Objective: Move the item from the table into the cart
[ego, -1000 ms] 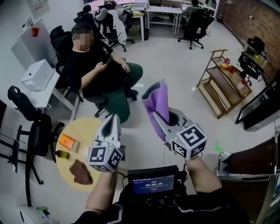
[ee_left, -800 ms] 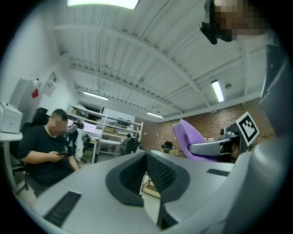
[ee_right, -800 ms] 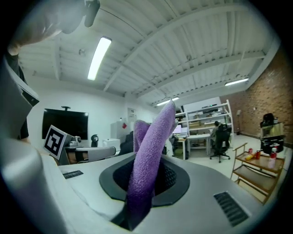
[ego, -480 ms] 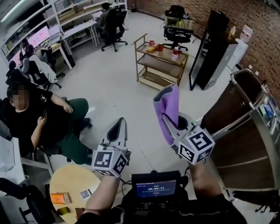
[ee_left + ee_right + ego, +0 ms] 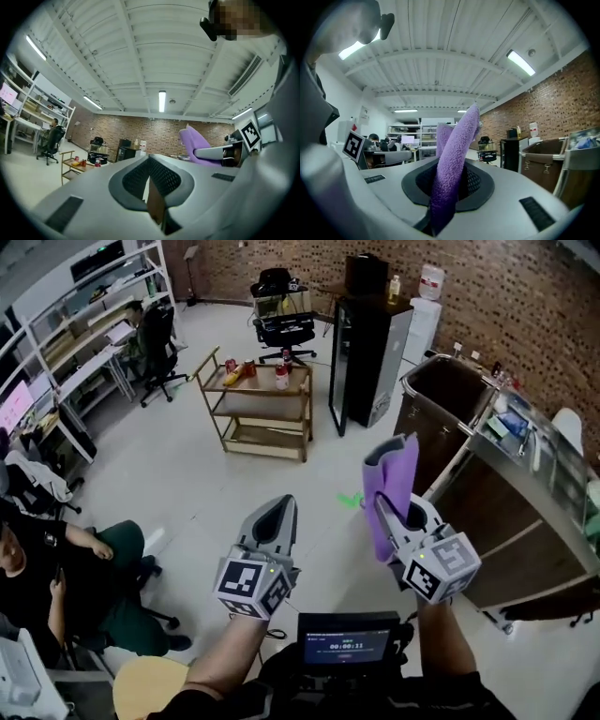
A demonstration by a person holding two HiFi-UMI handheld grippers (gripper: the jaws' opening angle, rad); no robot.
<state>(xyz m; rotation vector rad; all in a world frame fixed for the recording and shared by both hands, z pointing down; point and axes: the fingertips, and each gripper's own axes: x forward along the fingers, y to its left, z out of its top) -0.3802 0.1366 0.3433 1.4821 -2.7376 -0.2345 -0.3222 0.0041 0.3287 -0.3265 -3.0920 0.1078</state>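
Note:
A purple cloth (image 5: 390, 486) stands up out of my right gripper (image 5: 397, 514), whose jaws are shut on its lower part; in the right gripper view the cloth (image 5: 454, 159) fills the slot between the pads. My left gripper (image 5: 277, 519) is held level beside it, shut with nothing in it (image 5: 152, 174). The cart (image 5: 448, 395), a metal frame with a brown bin, stands ahead to the right by the brick wall and also shows in the right gripper view (image 5: 543, 157). The left gripper view catches the cloth (image 5: 196, 142) off to its right.
A wooden shelf trolley (image 5: 253, 404) with bottles and a black cabinet (image 5: 366, 352) stand ahead. A steel counter (image 5: 539, 474) runs along the right. A seated person (image 5: 56, 568) and the round yellow table (image 5: 150, 688) are at the lower left.
The view has swung away from the round table and the seated person towards the brick wall and the cart. Both grippers kept their pose, the cloth still in the right one.

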